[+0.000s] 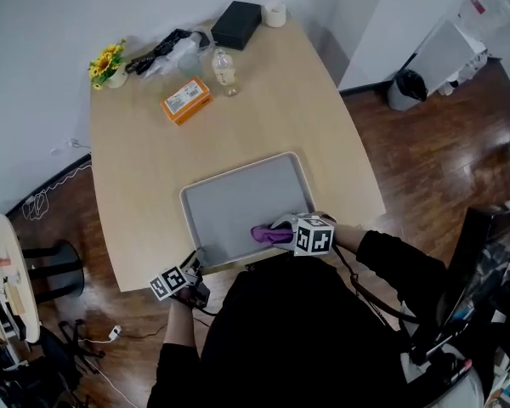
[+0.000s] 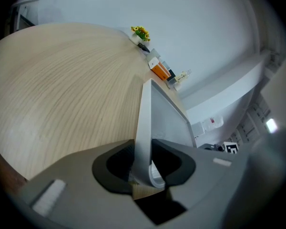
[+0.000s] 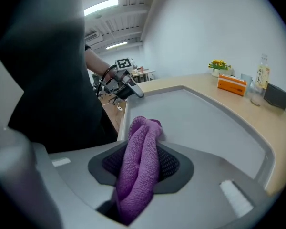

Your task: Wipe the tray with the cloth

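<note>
A pale wood worktop (image 1: 136, 185) with rounded corners fills the head view. A flat grey rectangular tray (image 1: 238, 198) with a raised rim lies close to the worktop's near edge, and its floor looks bare.

At the tray's near left corner, the left gripper (image 1: 194, 270) has its jaws closed on the tray's rim, one pad on each side, pinning the tray in place. The right gripper (image 1: 286, 228) is over the tray's near right part. Its jaws are clamped on a folded purple terry cloth (image 3: 140, 142), whose loose end sticks out past the jaws and meets the tray floor just inside the near rim.

Smaller things cluster along the worktop's far edge, well apart from the tray: a black box (image 1: 236, 24), a bundle of black cables (image 1: 161, 51), an orange carton (image 1: 185, 100), a small clear bottle (image 1: 224, 68), a pot of yellow flowers (image 1: 107, 63) and a white roll (image 1: 275, 14).

The wiping looks to be under way, with the cloth at the near side of the tray and most of the floor ahead of it. The next move probably calls for dragging the cloth across the floor under steady downward pressure while the left gripper keeps the tray from sliding.

The orange carton carries a white label and the bottle a yellowish one, but the print is too small to read. The cubes on the grippers show only black-and-white square patterns.
</note>
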`<state>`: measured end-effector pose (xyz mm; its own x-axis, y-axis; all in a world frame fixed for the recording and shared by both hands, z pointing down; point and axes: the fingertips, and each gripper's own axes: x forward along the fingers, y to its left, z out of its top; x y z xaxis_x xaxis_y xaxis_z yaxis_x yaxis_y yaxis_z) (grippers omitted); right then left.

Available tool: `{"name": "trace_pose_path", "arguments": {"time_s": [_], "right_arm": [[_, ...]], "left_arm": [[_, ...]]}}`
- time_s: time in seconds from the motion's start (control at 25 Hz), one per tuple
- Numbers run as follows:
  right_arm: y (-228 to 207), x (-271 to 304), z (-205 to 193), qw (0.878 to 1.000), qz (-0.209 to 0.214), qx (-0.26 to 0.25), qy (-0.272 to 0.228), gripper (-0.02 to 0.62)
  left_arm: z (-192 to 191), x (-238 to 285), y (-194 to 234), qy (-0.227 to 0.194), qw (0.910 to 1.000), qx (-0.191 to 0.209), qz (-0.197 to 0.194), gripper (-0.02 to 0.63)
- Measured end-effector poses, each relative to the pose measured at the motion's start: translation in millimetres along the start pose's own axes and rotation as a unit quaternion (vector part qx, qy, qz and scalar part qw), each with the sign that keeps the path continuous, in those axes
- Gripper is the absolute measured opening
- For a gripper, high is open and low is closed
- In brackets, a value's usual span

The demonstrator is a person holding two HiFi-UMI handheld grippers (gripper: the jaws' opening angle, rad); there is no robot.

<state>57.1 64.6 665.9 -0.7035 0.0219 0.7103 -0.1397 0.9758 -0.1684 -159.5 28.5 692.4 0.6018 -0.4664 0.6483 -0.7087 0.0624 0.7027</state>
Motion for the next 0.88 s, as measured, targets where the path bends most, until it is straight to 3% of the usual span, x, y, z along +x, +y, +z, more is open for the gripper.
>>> {"name": "trace_pose_path", "arguments": {"time_s": [0.16,0.4,0.64,0.88], "right_arm": [[-18,-7,-2,1.000,0.011,-0.020,0.013,0.137],[-106,-30,-11,0.999,-0.036,-0.015,0.024,0.137],[-193,-46,-5,0.992,-0.073,-0.072,0.080,0.138],[-185,-48,-4,0.991,-0.093,-0.070,0.069,0.138]], "left_arm": [[0,-2,-4,-0.007,1.0000,-0.005,0.002,0.097],[-6,1,-12,-0.013,0.9998,-0.013,0.006,0.097],[5,3,-12,-0.006,0.9999,-0.010,0.010,0.097],[1,2,-4,-0.006,0.9998,-0.013,0.015,0.097]]}}
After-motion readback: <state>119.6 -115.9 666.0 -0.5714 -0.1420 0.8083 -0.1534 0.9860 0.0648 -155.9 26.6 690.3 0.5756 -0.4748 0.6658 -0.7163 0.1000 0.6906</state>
